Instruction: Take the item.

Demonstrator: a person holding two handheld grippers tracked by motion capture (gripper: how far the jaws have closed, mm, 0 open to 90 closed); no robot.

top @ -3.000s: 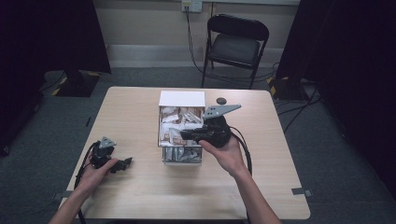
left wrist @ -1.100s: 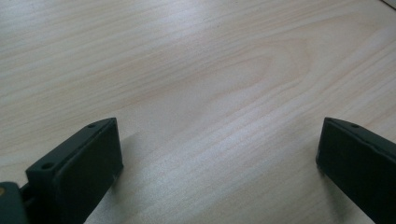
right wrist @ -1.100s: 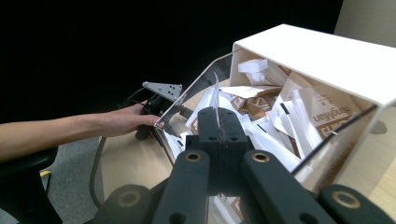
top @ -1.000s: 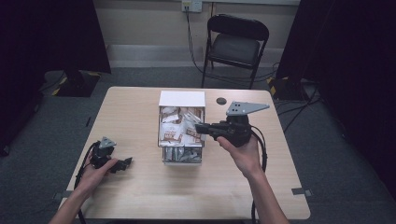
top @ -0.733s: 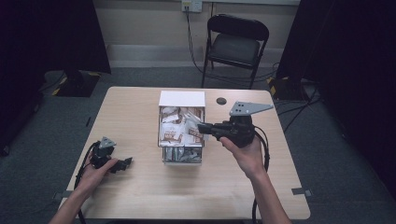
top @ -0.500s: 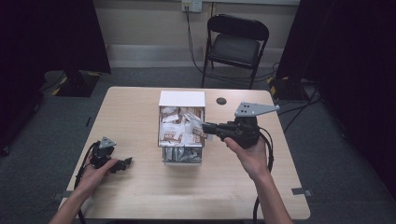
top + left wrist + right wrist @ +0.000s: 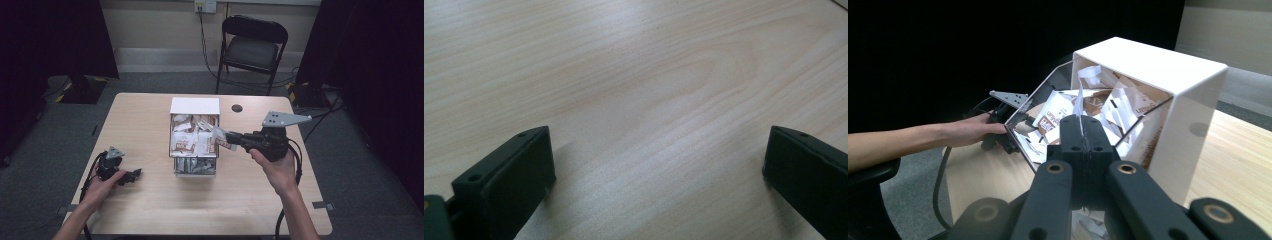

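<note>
Here the right tool (image 7: 231, 141) pinches a half-hidden packet (image 7: 221, 137); left tool (image 7: 654, 175) gapes.

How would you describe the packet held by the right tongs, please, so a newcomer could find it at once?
Start at the wooden table and find the white box of packets at its middle. Just past the box's right edge, the right tongs pinch one brown-and-white packet. It alone is lifted clear of the pile, outside the box.
</note>
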